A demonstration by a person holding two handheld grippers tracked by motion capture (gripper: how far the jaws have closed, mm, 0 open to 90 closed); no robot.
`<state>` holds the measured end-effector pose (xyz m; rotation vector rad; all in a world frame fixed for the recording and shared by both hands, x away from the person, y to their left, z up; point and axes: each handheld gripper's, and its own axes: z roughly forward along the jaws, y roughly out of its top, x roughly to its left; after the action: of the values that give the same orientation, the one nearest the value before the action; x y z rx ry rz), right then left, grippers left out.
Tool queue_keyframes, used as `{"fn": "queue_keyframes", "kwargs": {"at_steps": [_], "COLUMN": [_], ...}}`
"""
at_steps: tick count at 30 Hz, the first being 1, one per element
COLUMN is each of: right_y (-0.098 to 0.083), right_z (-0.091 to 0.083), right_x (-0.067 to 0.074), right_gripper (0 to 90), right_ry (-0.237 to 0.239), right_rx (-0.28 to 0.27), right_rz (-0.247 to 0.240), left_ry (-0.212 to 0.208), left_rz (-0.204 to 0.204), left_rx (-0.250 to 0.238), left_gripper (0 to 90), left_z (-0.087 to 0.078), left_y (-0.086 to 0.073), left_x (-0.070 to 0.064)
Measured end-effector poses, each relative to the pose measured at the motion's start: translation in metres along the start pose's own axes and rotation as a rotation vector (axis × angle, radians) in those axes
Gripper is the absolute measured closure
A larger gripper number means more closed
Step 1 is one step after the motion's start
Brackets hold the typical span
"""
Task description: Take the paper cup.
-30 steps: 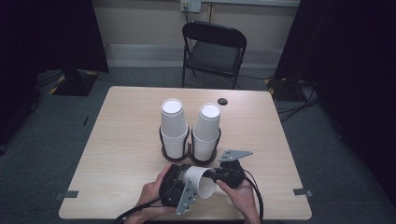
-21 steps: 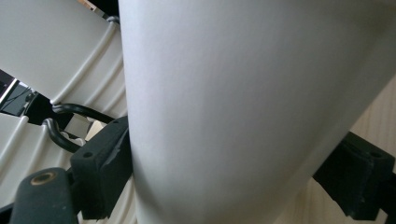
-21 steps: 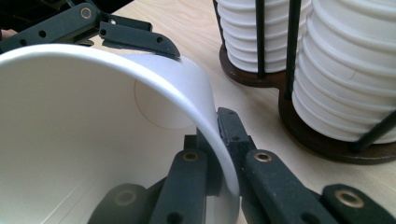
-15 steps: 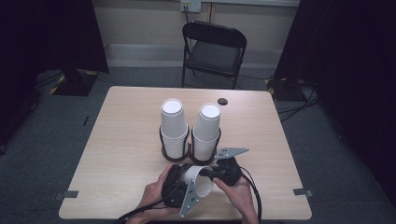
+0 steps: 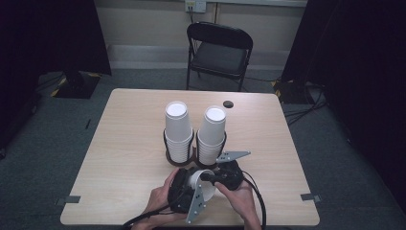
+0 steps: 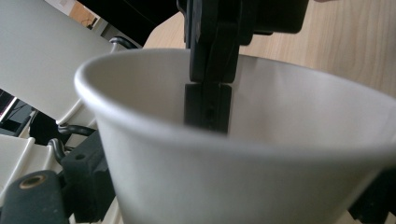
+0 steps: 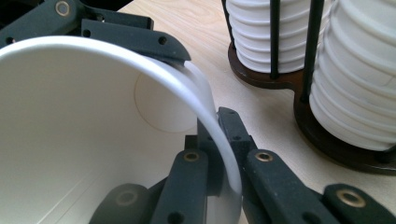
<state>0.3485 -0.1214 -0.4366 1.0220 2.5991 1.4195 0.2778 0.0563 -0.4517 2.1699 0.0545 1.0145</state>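
Light wooden table (image 5: 124, 158) on grey carpet; black folding chair (image 5: 219, 52) behind. White paper cup (image 5: 203, 184) at near edge, rim pinched by right gripper (image 5: 206, 176). Left gripper (image 5: 184, 189) jaws just widened around cup.

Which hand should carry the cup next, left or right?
Right. The right tool is shut on the cup wall at the rim, one jaw inside, one outside. The left tool has just been opening around the cup's outside, so it seems to be letting go.
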Motion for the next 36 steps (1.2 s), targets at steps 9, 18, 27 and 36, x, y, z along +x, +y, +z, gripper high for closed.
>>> {"fn": "queue_keyframes", "kwargs": {"at_steps": [9, 18, 27, 36], "right_y": [0.000, 0.000, 0.002, -0.007], "right_z": [0.003, 0.004, -0.001, -0.015], "right_x": [0.000, 0.002, -0.003, -0.001], "right_gripper": [88.5, 87.9, 76.3, 55.4], "right_ry": [0.001, -0.036, -0.049, -0.053], "right_rx": [0.009, 0.005, -0.066, -0.211], "right_rz": [0.033, 0.040, 0.061, 0.065], "left_ry": [0.021, 0.023, 0.012, -0.004], "left_rz": [0.000, -0.039, -0.146, -0.303], "left_rx": [0.002, -0.028, -0.053, -0.103], "left_gripper": [9.7, 10.0, 11.0, 10.8], "left_z": [0.001, 0.002, 0.006, 0.005], "left_y": [0.002, -0.001, -0.011, -0.024], "left_x": [-0.001, 0.000, 0.011, 0.019]}}
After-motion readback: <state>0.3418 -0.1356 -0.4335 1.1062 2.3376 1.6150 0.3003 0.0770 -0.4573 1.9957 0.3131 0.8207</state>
